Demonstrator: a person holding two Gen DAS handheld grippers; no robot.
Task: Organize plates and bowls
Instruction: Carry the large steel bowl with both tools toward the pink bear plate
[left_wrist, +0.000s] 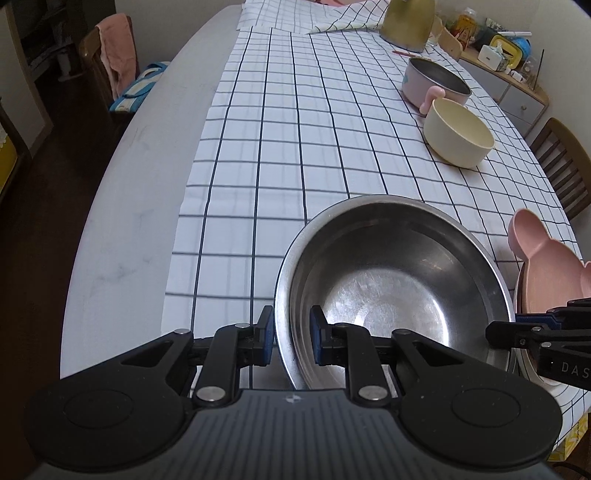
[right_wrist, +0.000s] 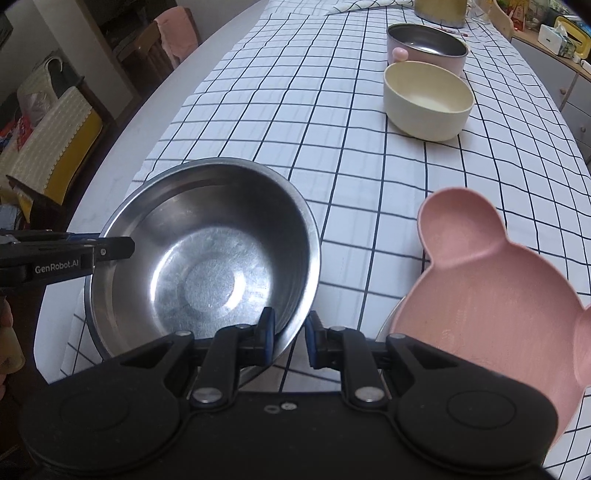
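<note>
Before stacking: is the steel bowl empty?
Empty. The steel bowl shows a bare, shiny bottom in both wrist views.

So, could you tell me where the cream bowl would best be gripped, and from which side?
Grip the cream bowl by its rim, one finger inside and one outside the wall, coming down from above on the near side. It stands upright and looks empty, its wall is steep and thin, and the pink pot sits close behind it, which probably crowds the far rim.

White table (left_wrist: 122, 206) w/ checked cloth (left_wrist: 295, 129)
</note>
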